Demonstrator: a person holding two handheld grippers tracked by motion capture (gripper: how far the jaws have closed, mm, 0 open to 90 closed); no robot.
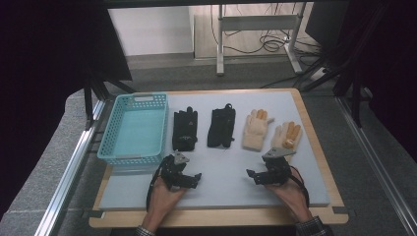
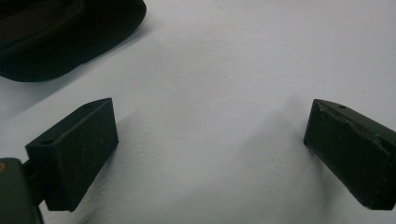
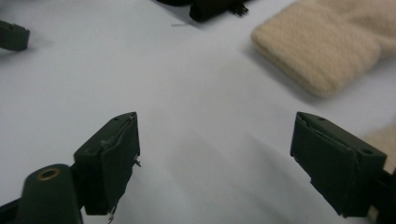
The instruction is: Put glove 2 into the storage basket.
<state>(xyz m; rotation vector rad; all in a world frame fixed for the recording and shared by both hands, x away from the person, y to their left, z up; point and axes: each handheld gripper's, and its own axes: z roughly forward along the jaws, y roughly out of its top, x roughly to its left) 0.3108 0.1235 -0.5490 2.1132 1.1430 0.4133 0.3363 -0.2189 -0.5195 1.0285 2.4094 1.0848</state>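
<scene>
Four gloves lie in a row on the pale grey mat: two black gloves, then two cream knitted gloves with orange-tipped fingers. My left gripper rests low on the mat just in front of the left black glove, open and empty. My right gripper rests in front of the cream gloves, also open and empty. In the left gripper view the gripper has the black glove's cuff at upper left. In the right gripper view the gripper faces a cream cuff.
A turquoise plastic basket stands empty at the mat's left, close to my left gripper. The mat lies on a wooden tabletop with metal rails on both sides. A desk frame and cables stand on the floor beyond.
</scene>
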